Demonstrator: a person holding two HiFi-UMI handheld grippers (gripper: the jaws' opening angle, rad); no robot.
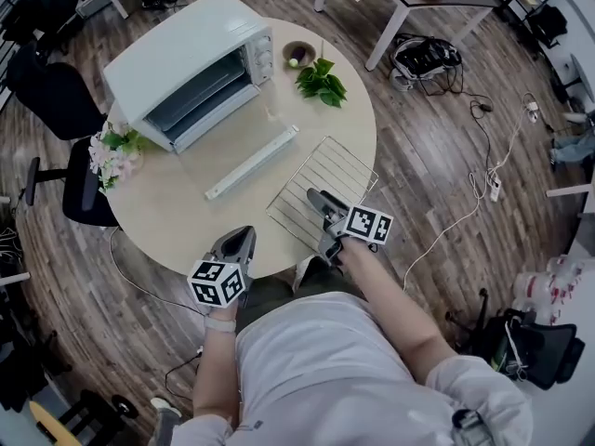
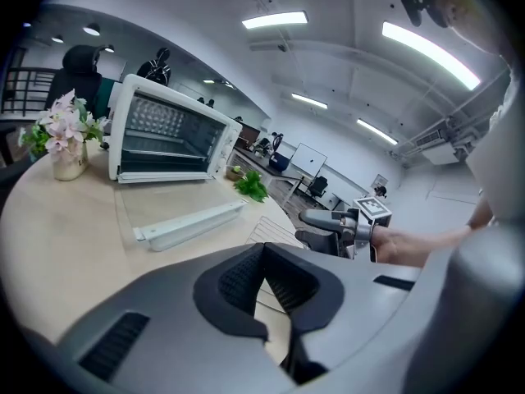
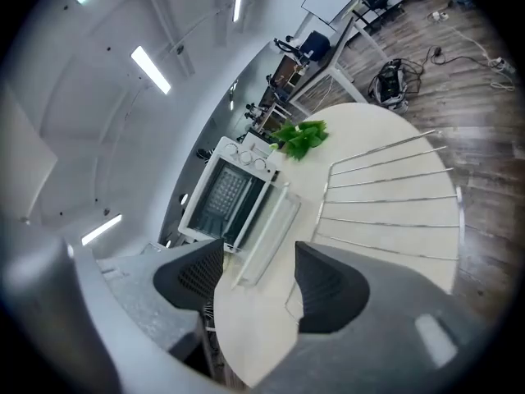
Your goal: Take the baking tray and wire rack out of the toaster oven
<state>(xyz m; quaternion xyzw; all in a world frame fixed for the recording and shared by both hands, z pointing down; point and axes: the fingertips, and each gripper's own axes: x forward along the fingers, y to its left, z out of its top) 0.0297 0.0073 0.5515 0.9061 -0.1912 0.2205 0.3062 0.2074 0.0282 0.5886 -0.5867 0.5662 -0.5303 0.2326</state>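
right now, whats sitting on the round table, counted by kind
toaster oven: 1
wire rack: 1
vase of flowers: 1
leafy green sprig: 1
small bowl: 1
total: 5

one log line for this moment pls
toaster oven door open | wire rack out on table | right gripper open, empty, at rack's near edge | left gripper shut, empty, near table edge
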